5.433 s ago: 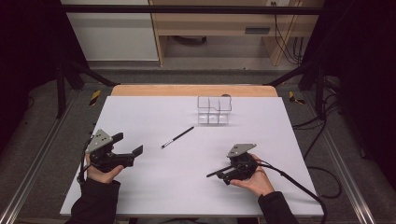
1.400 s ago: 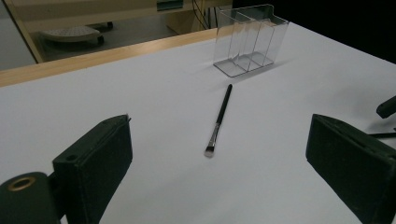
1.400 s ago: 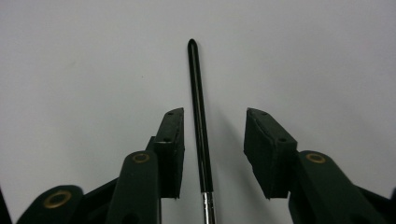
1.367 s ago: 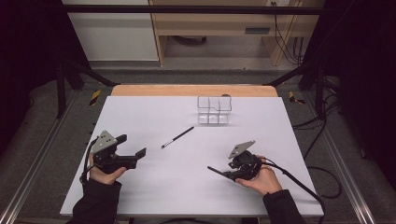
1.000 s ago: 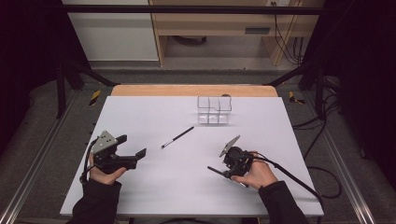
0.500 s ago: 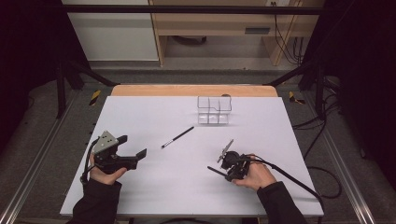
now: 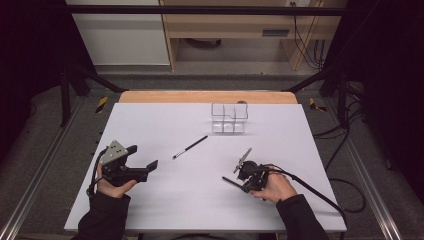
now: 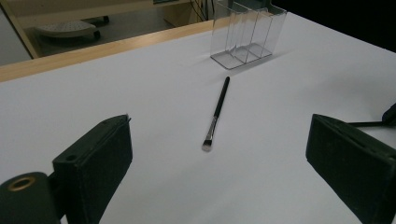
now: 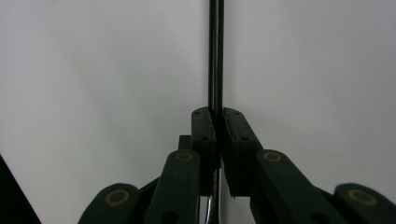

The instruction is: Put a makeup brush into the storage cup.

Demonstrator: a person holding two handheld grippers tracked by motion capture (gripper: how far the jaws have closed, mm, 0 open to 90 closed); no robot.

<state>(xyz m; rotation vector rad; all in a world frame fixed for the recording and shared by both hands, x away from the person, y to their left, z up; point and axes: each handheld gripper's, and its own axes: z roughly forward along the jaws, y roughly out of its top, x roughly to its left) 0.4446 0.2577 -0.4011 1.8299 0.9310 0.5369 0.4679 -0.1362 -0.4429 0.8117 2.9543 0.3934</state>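
**Spotter:** You're gripping with your right gripper (image 9: 215,116) now. Its jaws have just been closing, and they're pinching a thin dark stick (image 9: 215,56) square between the pads, with nothing else in there.

**Coach:** It's reading to me as a makeup brush. There's a glint of metal low behind the pads, though the bristle end is hidden, so I'm only guessing. From above, the stick is poking out of your gripper towards the middle of the table (image 7: 150,120), lying low over the white top.

**Spotter:** So you're at the pick-up step: the grasp is on and the lift isn't started. The clear organiser (image 7: 229,118) is standing well away at the far side, and I'm taking it for the destination.

**Coach:** For the next move, you're needing a straight lift first, then a carry forward while you're turning the stick upright, so one end is pointing down into a compartment. The walls are clear and hard to see, so go slowly.

**Spotter:** Your left gripper (image 7: 142,157) is resting at the near left with its jaws spread wide and holding nothing. The other brush (image 7: 190,147) is lying flat between it and the organiser, apart from both.

**Coach:** Keep clear of that one as you're crossing.
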